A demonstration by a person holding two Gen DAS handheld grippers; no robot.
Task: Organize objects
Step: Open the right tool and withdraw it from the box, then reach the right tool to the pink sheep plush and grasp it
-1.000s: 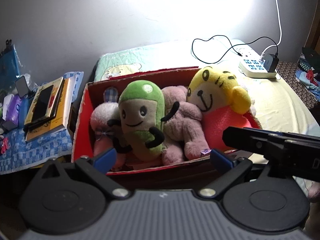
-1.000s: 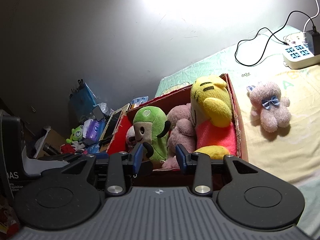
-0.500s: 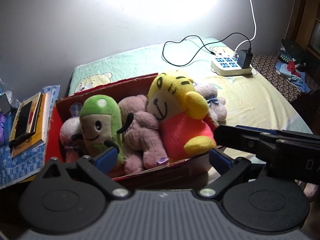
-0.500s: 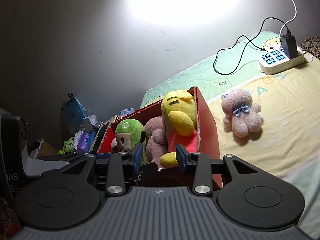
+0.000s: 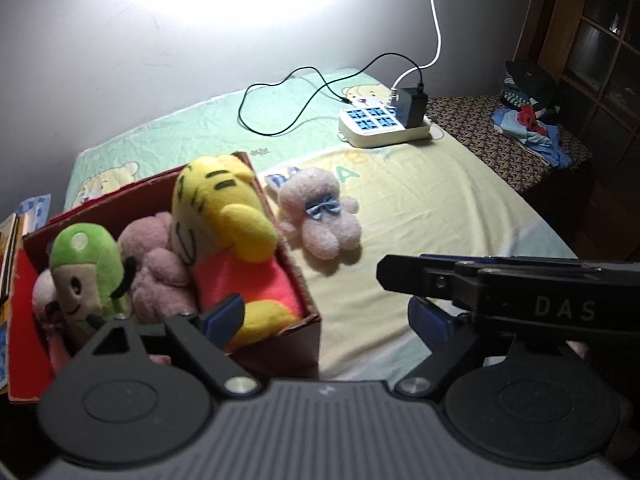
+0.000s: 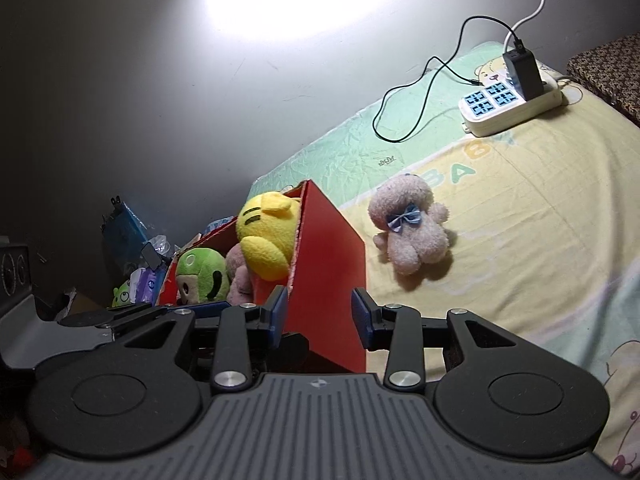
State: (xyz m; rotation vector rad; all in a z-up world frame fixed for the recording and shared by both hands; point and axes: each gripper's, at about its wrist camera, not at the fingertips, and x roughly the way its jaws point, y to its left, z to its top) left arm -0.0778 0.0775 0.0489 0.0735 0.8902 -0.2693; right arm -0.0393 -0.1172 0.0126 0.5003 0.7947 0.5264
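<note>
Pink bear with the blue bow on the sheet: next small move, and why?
Probably carry the right gripper forward over the pink bear. It lies alone on the sheet, beside the red box that already holds the other plush toys. The right jaws hold nothing; the left gripper is closing on nothing.

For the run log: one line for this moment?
left gripper: closing, empty | right gripper: open, empty | pink bear: on bed, outside red box

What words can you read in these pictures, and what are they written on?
"DAS": on the black right gripper body, seen in the left wrist view.
"BA": big pale letters on the yellow bedsheet, partly behind the pink teddy.
Small dark print on the green part of the sheet: too small to read.
</note>
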